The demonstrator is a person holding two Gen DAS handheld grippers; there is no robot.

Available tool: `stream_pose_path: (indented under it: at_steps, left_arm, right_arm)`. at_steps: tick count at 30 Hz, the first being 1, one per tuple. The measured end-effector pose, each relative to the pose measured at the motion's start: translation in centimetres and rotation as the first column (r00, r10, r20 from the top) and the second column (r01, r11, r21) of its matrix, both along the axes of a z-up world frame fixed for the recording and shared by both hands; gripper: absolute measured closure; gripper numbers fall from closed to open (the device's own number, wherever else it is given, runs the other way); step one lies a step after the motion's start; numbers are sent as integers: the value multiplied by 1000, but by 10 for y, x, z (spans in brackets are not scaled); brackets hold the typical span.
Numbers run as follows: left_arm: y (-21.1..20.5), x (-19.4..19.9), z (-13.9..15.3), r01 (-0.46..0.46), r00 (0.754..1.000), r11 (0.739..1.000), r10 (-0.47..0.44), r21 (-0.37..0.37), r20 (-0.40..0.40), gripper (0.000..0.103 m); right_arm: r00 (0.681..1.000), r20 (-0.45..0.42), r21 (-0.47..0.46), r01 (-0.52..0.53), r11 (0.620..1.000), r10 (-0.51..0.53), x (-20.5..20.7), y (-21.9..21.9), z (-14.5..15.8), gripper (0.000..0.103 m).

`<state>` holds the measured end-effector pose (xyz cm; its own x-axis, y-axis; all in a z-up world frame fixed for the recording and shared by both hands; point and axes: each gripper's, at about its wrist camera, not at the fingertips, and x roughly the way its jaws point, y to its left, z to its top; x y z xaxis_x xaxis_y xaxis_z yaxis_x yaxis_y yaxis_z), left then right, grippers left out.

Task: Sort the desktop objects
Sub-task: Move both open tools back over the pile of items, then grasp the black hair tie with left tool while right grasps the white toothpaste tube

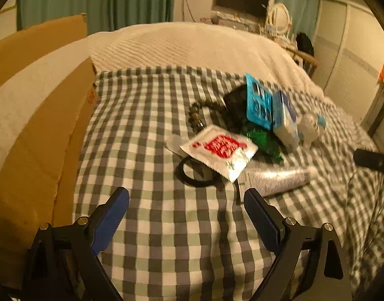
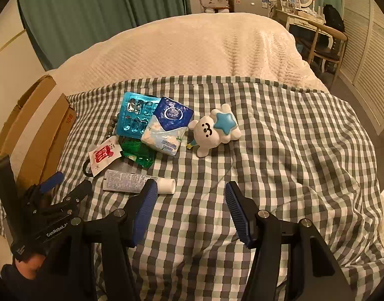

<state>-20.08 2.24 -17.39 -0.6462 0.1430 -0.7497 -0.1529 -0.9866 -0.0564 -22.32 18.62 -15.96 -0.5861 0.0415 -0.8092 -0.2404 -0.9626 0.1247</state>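
A pile of small items lies on the checked cloth [image 2: 279, 138]: a white sachet with red print [image 1: 218, 151], a black hair tie [image 1: 194, 175], a silver tube [image 1: 277, 178], a blue blister pack [image 2: 135, 118], a blue tissue pack [image 2: 169, 125], a green wrapper [image 2: 138, 153], a bead bracelet [image 1: 197, 115] and a white plush toy with a blue star [image 2: 214, 128]. My left gripper [image 1: 186, 198] hangs open just short of the hair tie, nothing between its fingers. My right gripper [image 2: 190, 188] is open over bare cloth, its left finger beside the tube's cap [image 2: 166, 185].
An open cardboard box [image 1: 41, 125] stands along the cloth's left edge. A cream blanket [image 2: 204, 45] covers the bed beyond the cloth. A wooden chair [image 2: 324, 42] and a dressing table stand at the far right. The left gripper [image 2: 69, 184] shows low at the left of the right wrist view.
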Motion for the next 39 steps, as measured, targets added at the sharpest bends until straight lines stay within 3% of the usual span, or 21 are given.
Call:
stream_pose_path:
  at_steps: [3,9,12,13,16,21,27,28,29,31,35,37,39]
  left_arm:
    - [0,-5,-8,-7,1000,1000,8,-23,16,8]
    - [-14,-19,-7,-24,1000,998,23,66,15,13]
    - [-17,-28,-11,-20,1000,997,18,79,25,25]
    - [-17,-31,-12,-18,1000,997,16,71,24,37]
    - [-21,-37,-11,5,1000,994,-9,108,29,52]
    - [-21,-41,-8,25,999,993,-28,117,26,52]
    - [-25,-52,-11,20,999,985,-28,170,42,49]
    - [-26,-54,-12,23,998,984,-32,176,49,53]
    - [-26,-56,-12,29,998,985,-37,172,45,75]
    - [-26,-55,-13,54,997,982,-65,183,50,98]
    - [-17,-40,-10,116,992,984,-121,137,25,99]
    - [-14,-32,-7,139,989,981,-143,134,23,99]
    - [-15,-22,-5,153,987,977,-160,146,33,99]
  right_arm:
    - [1000,5,6,-9,1000,9,1,-3,-1,47]
    - [1000,11,13,-23,1000,23,0,-7,-3,47]
    - [1000,8,18,-28,999,28,-5,-10,-5,47]
    - [999,9,22,-36,999,36,-9,-11,-6,47]
    - [998,15,37,-64,997,64,-19,-18,-11,47]
    - [990,20,55,-140,989,139,-38,-32,-20,47]
    - [946,45,100,-323,941,320,-62,-56,-36,47]
    - [939,60,77,-343,936,339,-66,-58,-41,47]
    - [934,70,58,-354,934,349,-68,-58,-45,47]
    - [914,89,-6,-396,918,395,-67,-60,-53,47]
    - [870,144,-4,-477,879,472,-57,-76,-60,47]
    - [865,155,-13,-481,876,477,-52,-79,-59,63]
    - [855,175,-14,-493,870,488,-48,-82,-60,68]
